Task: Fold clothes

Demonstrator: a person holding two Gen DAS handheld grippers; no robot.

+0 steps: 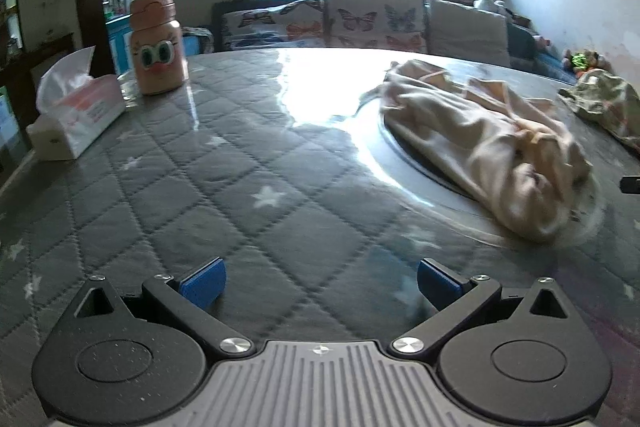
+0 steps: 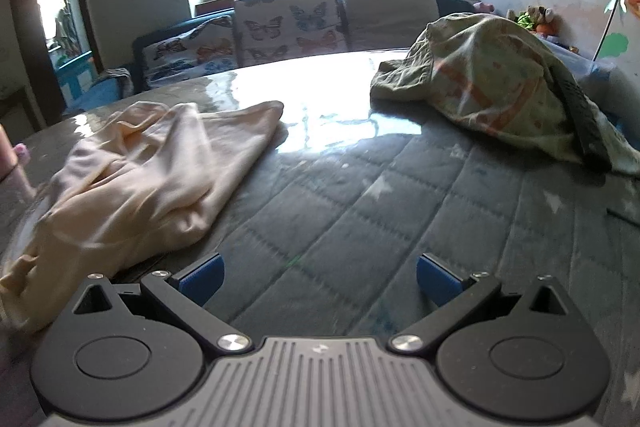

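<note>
A crumpled cream garment [image 1: 480, 143] lies on a round glass turntable [image 1: 404, 179] on the table, ahead and to the right of my left gripper [image 1: 319, 285]. In the right wrist view the same garment [image 2: 136, 179] lies ahead and left of my right gripper [image 2: 319, 281], with its near end beside the left finger. A green patterned garment [image 2: 496, 87] lies heaped at the far right; it also shows in the left wrist view [image 1: 604, 103]. Both grippers are open and empty, low over the quilted grey table cover [image 1: 224, 187].
A tissue box [image 1: 76, 115] and a peach cartoon-faced bottle [image 1: 158, 45] stand at the table's left. A dark strap-like object [image 2: 584, 119] lies on the green garment. A sofa with butterfly cushions [image 2: 288, 23] stands behind the table under the window.
</note>
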